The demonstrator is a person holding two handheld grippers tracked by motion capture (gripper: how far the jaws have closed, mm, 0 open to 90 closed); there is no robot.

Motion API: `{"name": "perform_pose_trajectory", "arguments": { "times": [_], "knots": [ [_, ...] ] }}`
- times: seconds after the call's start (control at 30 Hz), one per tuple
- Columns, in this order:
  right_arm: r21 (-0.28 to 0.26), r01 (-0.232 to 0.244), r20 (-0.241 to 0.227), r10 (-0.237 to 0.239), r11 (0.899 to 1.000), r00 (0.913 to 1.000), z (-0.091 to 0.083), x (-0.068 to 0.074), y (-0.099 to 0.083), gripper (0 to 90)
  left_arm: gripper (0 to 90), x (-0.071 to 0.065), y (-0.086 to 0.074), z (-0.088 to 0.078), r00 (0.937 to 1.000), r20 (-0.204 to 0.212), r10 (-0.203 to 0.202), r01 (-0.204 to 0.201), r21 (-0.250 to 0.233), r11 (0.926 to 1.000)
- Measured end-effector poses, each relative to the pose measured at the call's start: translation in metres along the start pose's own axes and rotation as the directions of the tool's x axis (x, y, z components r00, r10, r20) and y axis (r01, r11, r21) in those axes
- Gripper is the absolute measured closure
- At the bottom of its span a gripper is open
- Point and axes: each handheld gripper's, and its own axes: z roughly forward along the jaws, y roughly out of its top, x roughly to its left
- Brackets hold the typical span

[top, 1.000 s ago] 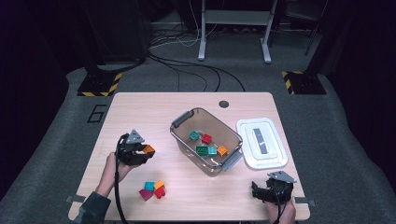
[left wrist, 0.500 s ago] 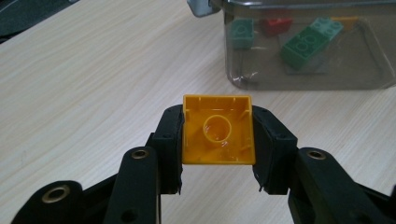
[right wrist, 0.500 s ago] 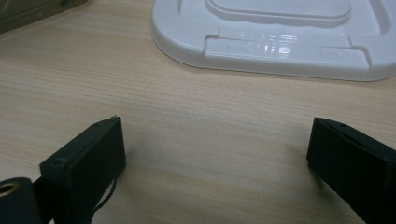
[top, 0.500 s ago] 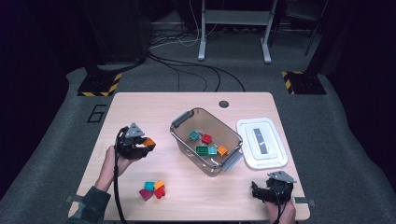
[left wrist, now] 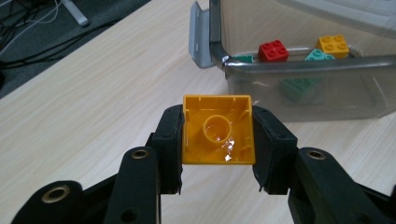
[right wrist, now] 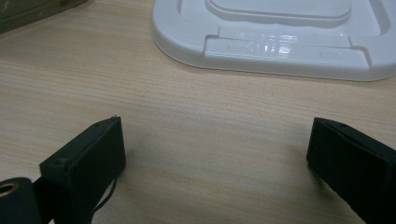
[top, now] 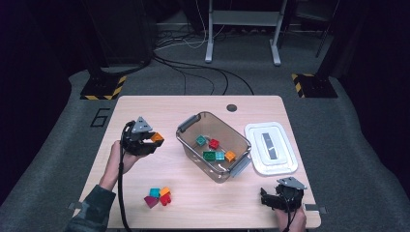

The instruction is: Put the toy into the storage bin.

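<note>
A pale wood-grain table [top: 145,108] sits at the centre of the high view on dark grey carpet; two black-and-yellow striped floor pads lie beyond it at upper left and upper right, cables trail across the floor at the top, and a metal stand's legs rise at top centre. A small dark round grommet [top: 232,107] marks the table's far edge.

One clear plastic bin [top: 186,126] stands mid-table; inside it are five bricks, seemingly two teal, one green, one red and one orange, though the colours are small from above. One white lid [top: 270,166] lies just right of the bin. A cluster of loose bricks [top: 158,196] rests at lower centre-left; perhaps four.

The left gripper [top: 149,141], at centre-left of the high view, has its fingers [left wrist: 170,140] clamped on one orange brick [left wrist: 217,130], held above the table left of the bin, hollow underside toward the camera. The right gripper [top: 270,198], at lower right, has its fingers [right wrist: 88,158] spread wide with nothing between them, low over bare table near the lid.
</note>
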Motion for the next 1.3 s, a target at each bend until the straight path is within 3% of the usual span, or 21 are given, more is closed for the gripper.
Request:
{"name": "perform_pose_trajectory", "arguments": {
  "times": [0.13,0.6,0.87,1.3],
  "knots": [
    [0.0,0.0,0.0,0.0,1.0,1.0,0.0,0.0,0.0,3.5,58.5,0.001,0.008,0.002,0.9999,0.003,-0.016,0.016,-0.021,0.9996],
    [0.0,0.0,0.0,0.0,1.0,1.0,0.0,0.0,0.0,3.5,58.5,-0.001,0.037,0.003,0.9998,0.002,0.02,-0.02,-0.046,0.9987],
    [0.0,0.0,0.0,0.0,1.0,1.0,0.0,0.0,0.0,3.5,58.5,-0.002,0.052,0.013,0.9996,0.015,0.022,-0.021,-0.049,0.9986],
    [0.0,0.001,-0.002,-0.001,1.0,1.0,0.0,0.0,0.0,3.5,58.4,-0.01,0.078,0.033,0.9962,0.046,0.075,-0.073,-0.034,0.9967]
  ]
}}
